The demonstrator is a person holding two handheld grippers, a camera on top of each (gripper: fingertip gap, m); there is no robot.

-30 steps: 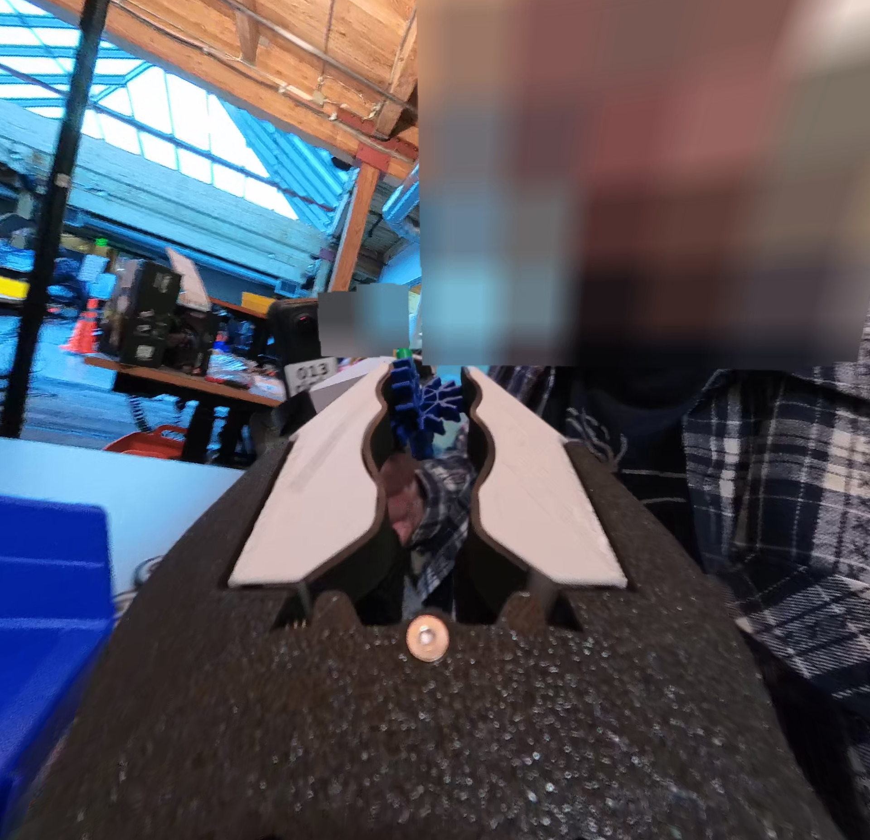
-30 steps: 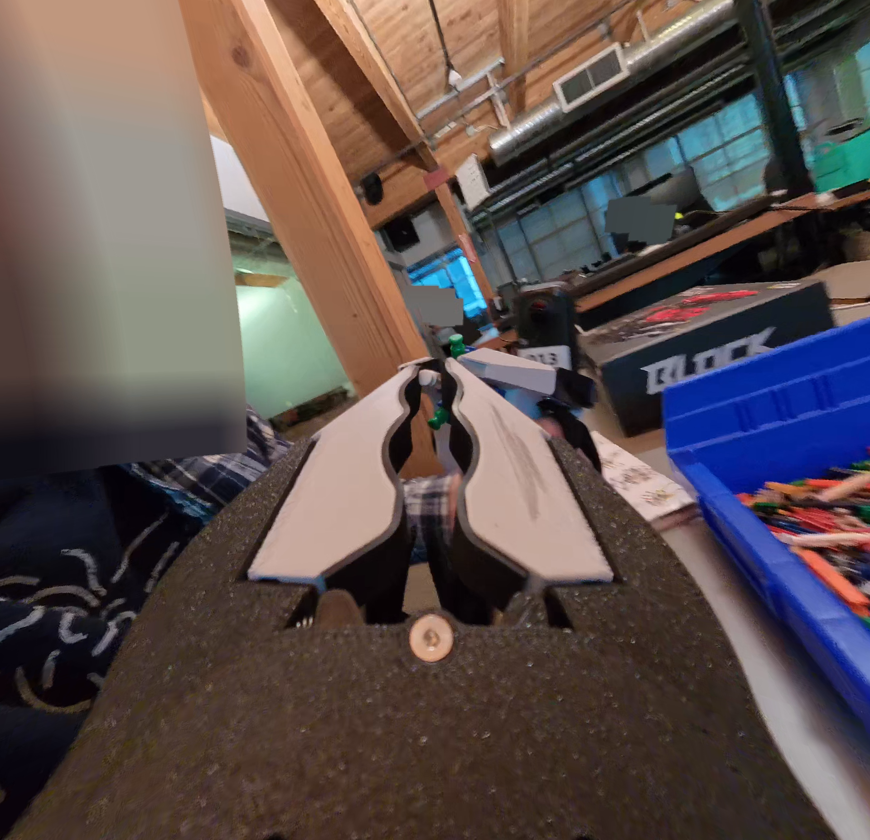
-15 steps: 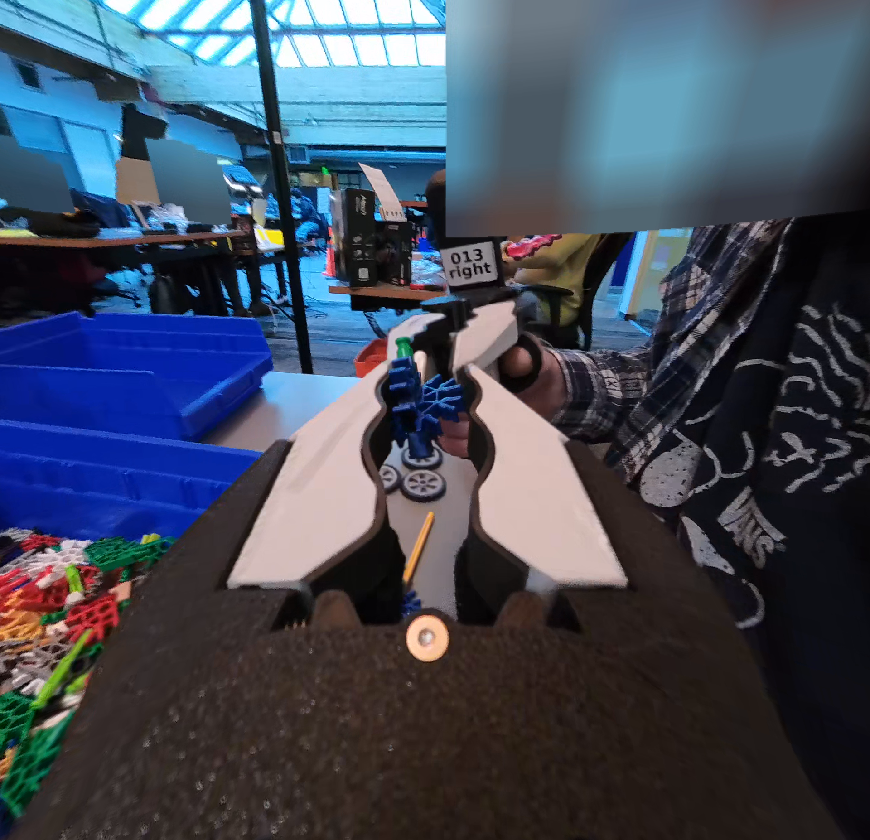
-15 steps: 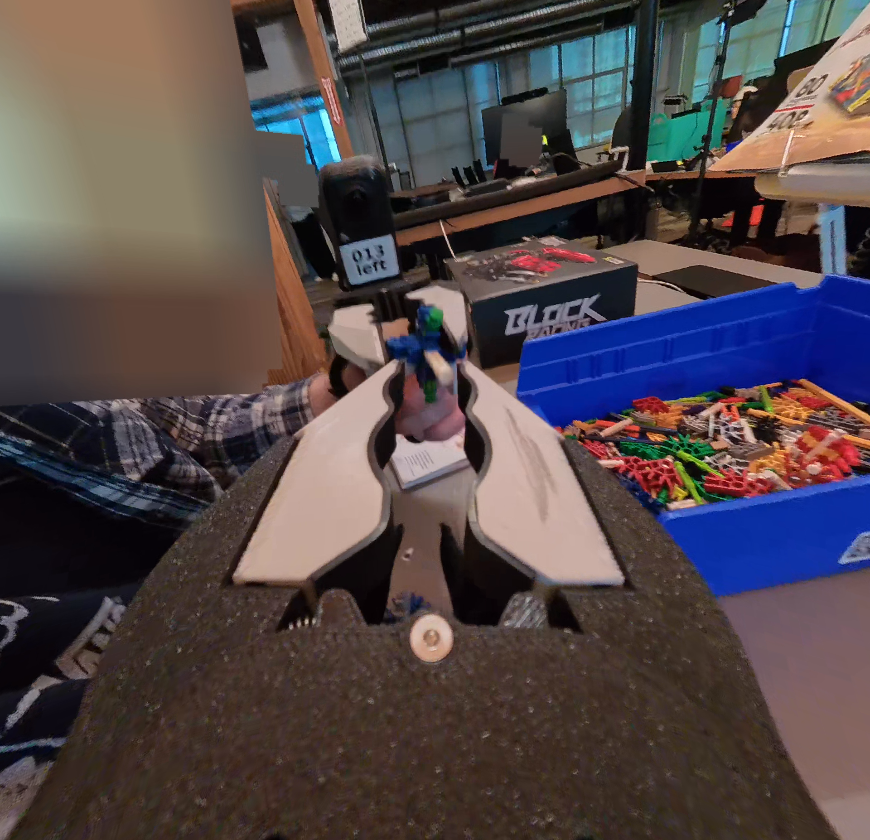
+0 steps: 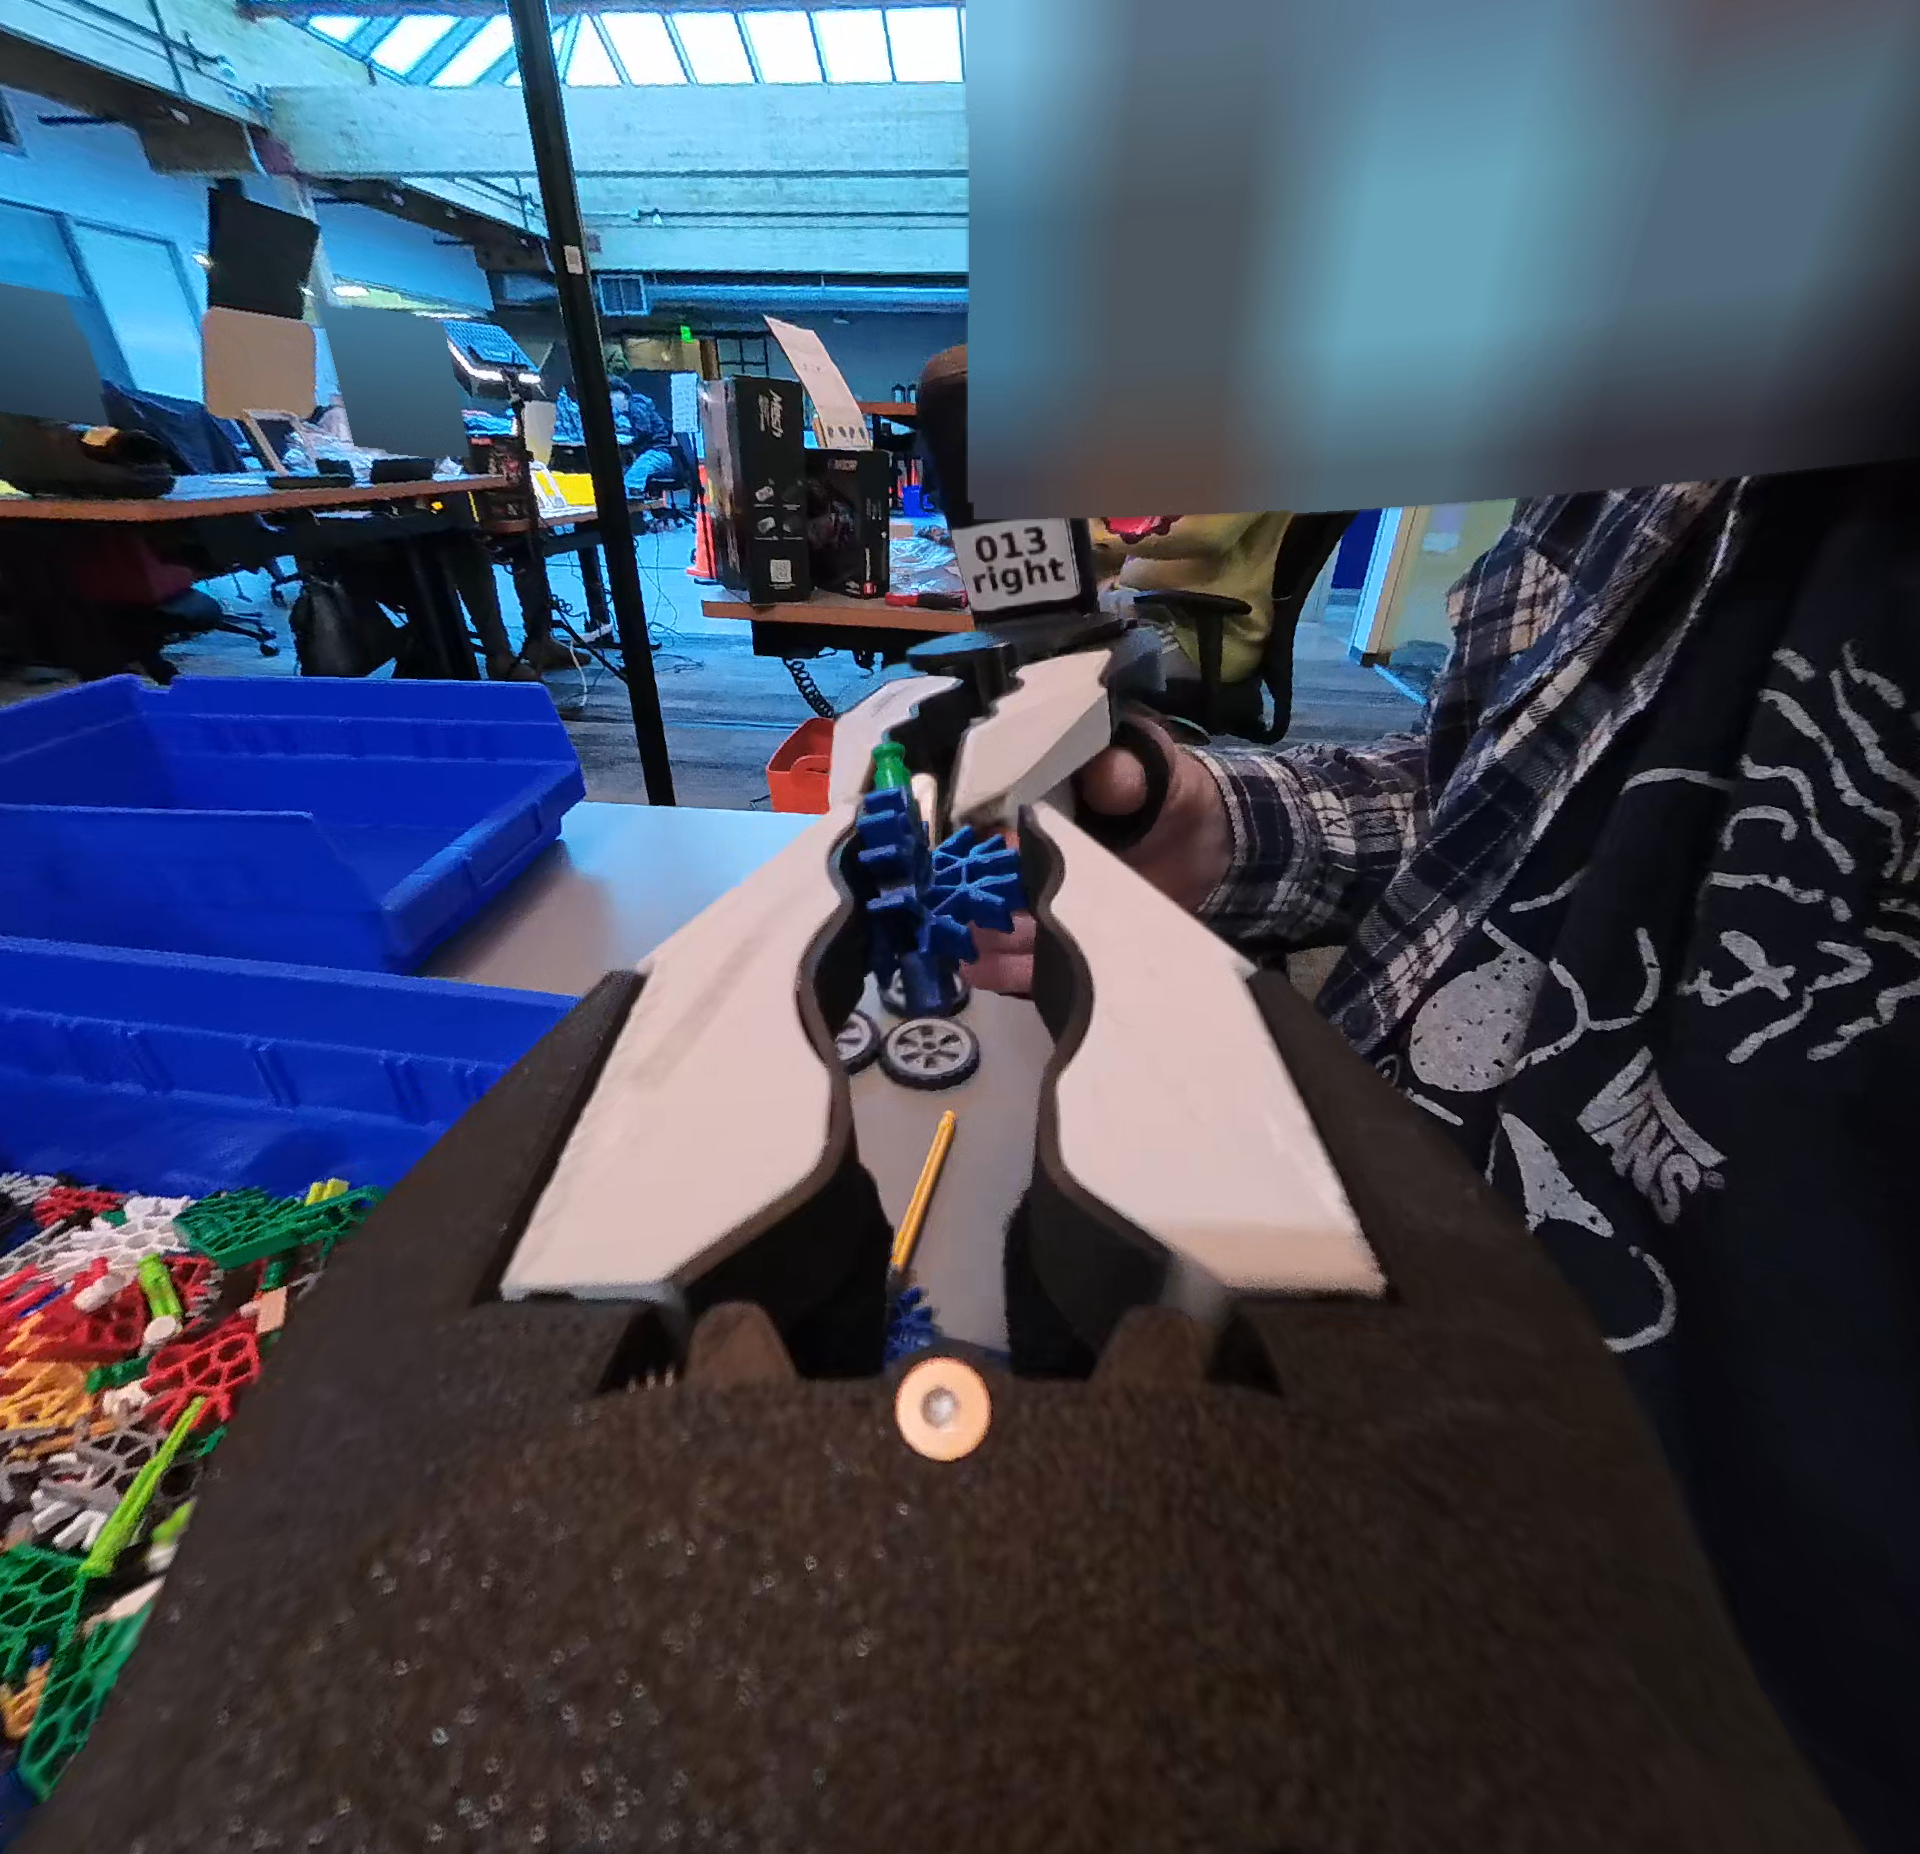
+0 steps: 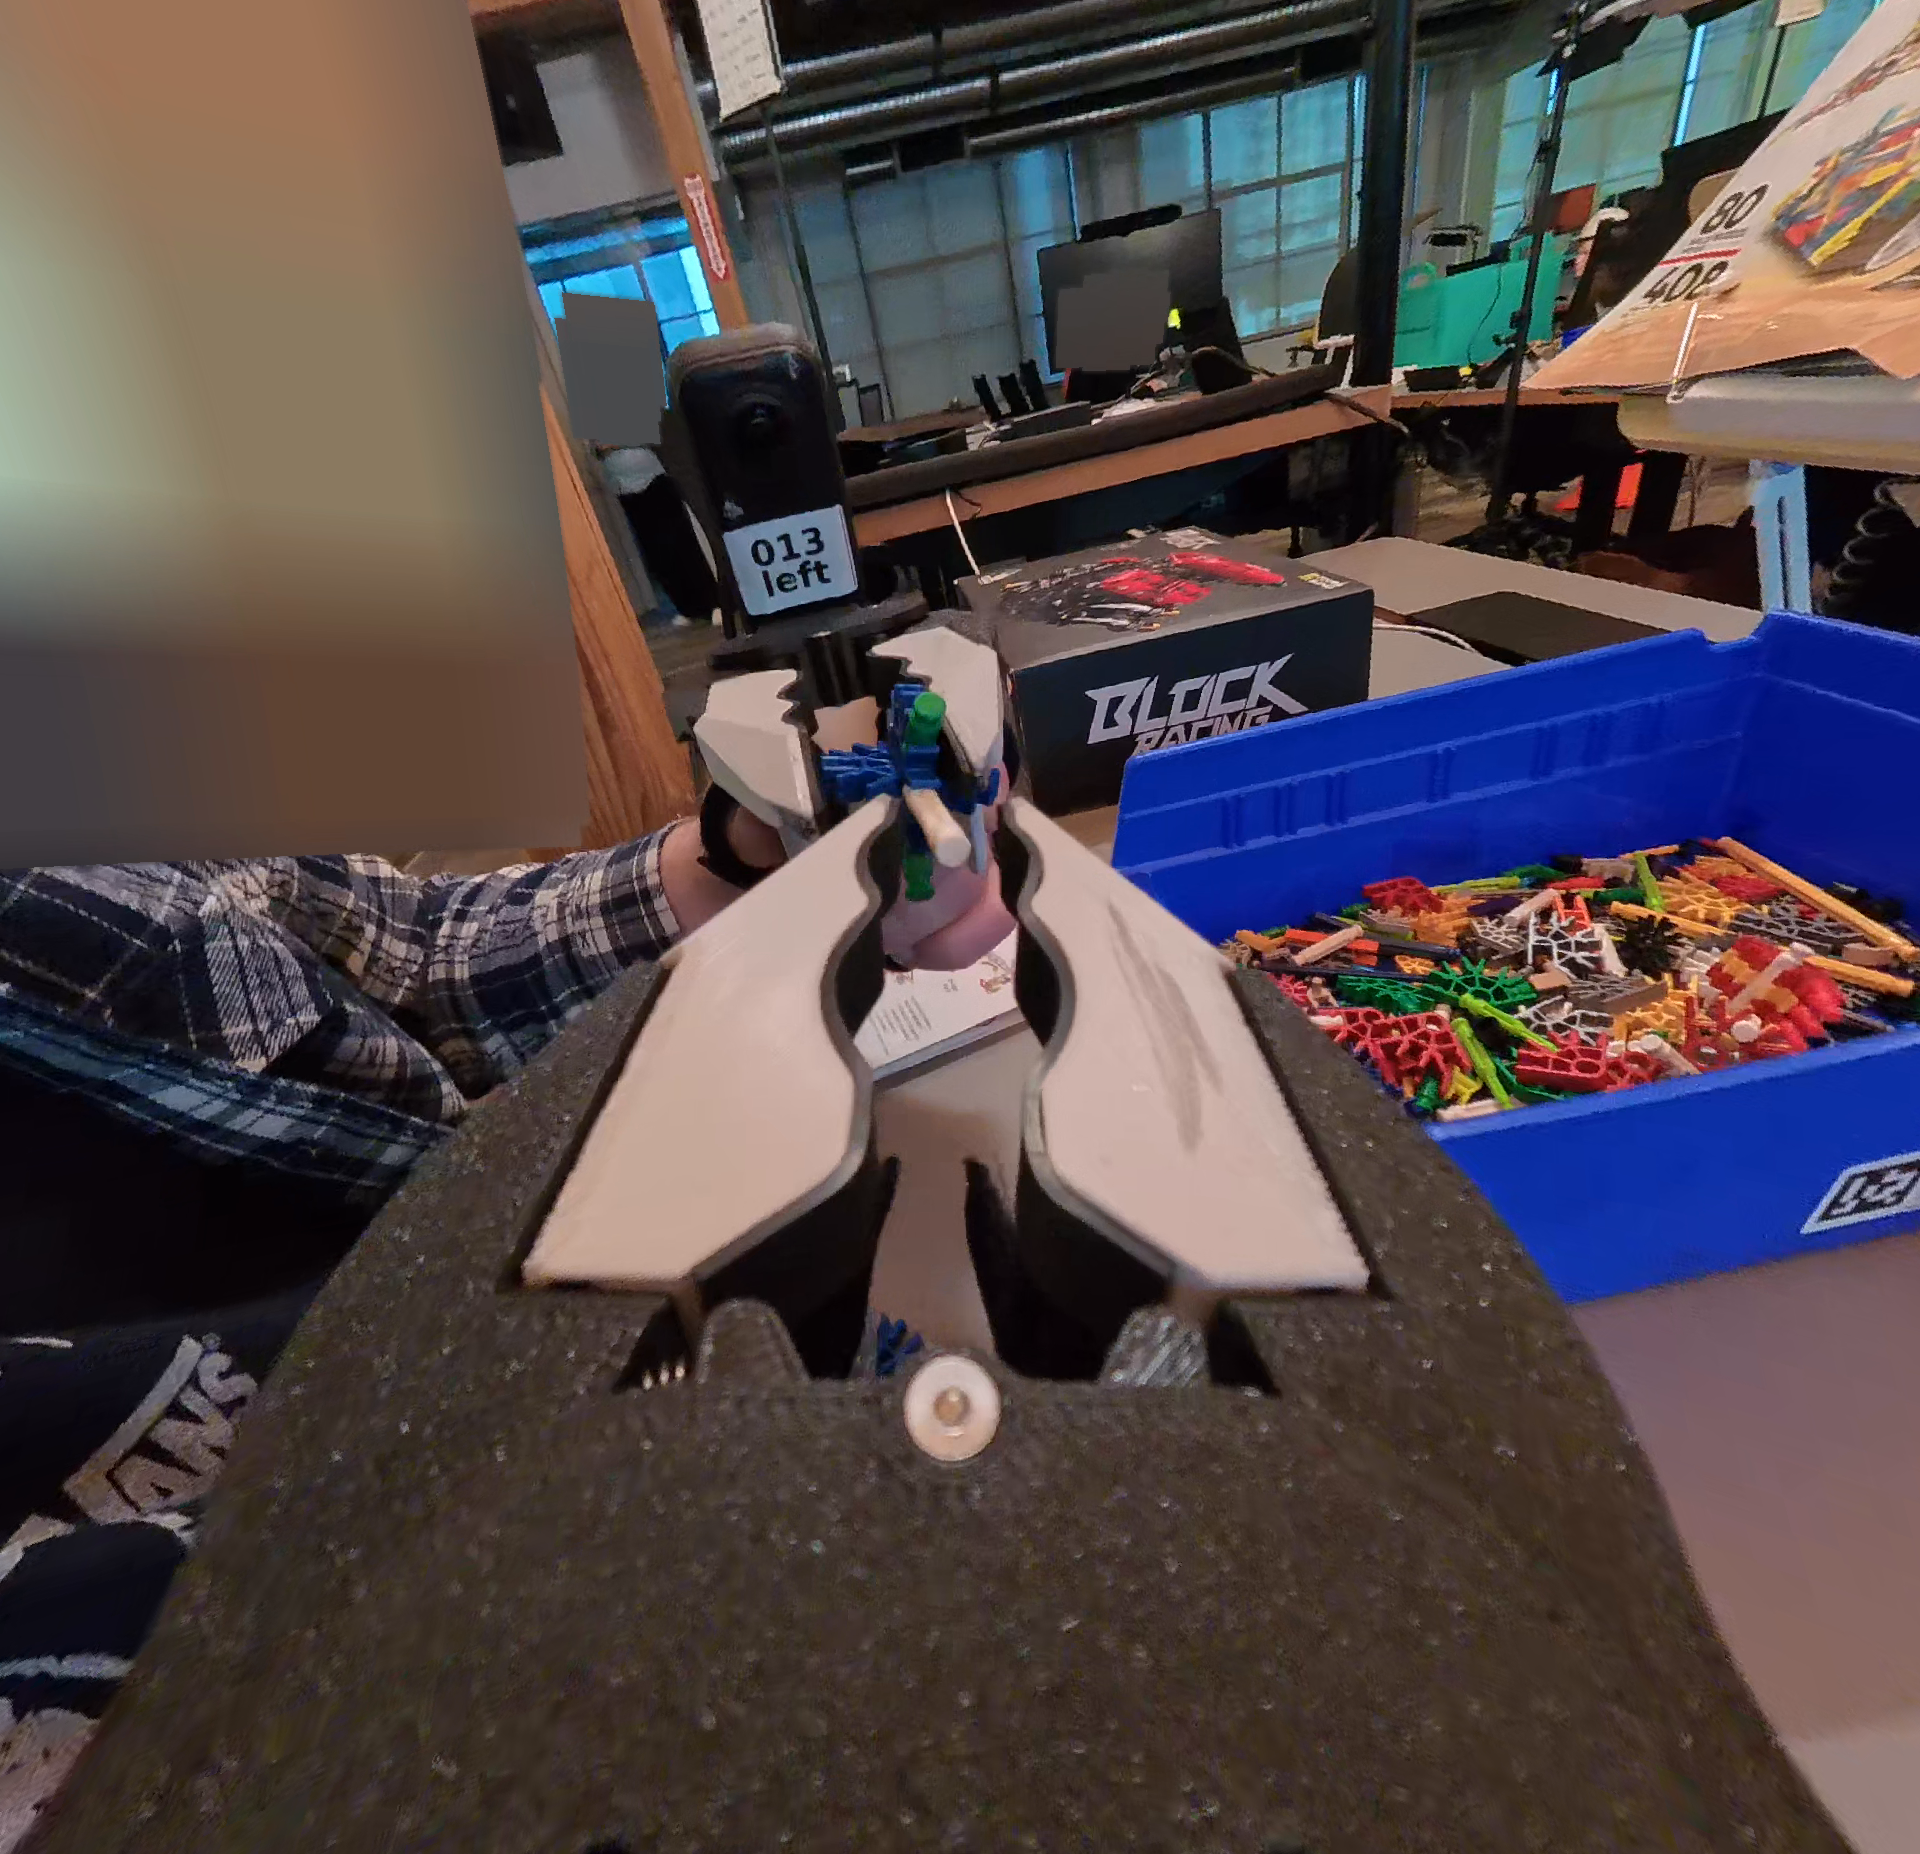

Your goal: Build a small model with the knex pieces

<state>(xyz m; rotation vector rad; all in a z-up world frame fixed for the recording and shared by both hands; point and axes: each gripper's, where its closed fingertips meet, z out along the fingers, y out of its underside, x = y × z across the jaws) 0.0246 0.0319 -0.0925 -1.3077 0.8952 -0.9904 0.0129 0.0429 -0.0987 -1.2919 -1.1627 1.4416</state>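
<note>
My left gripper [image 5: 935, 833] is shut on a cluster of blue snowflake connectors [image 5: 940, 900], held above the grey table [image 5: 623, 890]. A green rod [image 5: 889, 765] sticks up from the cluster. My right gripper [image 6: 951, 812] faces it tip to tip, jaws a little apart. The green rod [image 6: 920, 744] and a white rod [image 6: 940, 833] lie between its tips, and I see no clamping. The left gripper [image 6: 862, 755] and the blue cluster [image 6: 857, 770] show just beyond. The right gripper [image 5: 951, 755] shows behind the cluster in the left wrist view.
Two small grey wheels [image 5: 928, 1051] and a yellow rod [image 5: 925, 1191] lie on the table under the left gripper. Blue bins [image 5: 260, 869] stand to its left, one with mixed parts [image 5: 125, 1316]. In the right wrist view there are a blue parts bin [image 6: 1558, 1202], a black box [image 6: 1174, 661] and a booklet [image 6: 935, 1025]. The tips of both grippers are at nearly the same place.
Both grippers have tipped down from pointing at the ceiling to level over the table. The right jaws have widened from nearly shut. Little has moved in the last half second.
</note>
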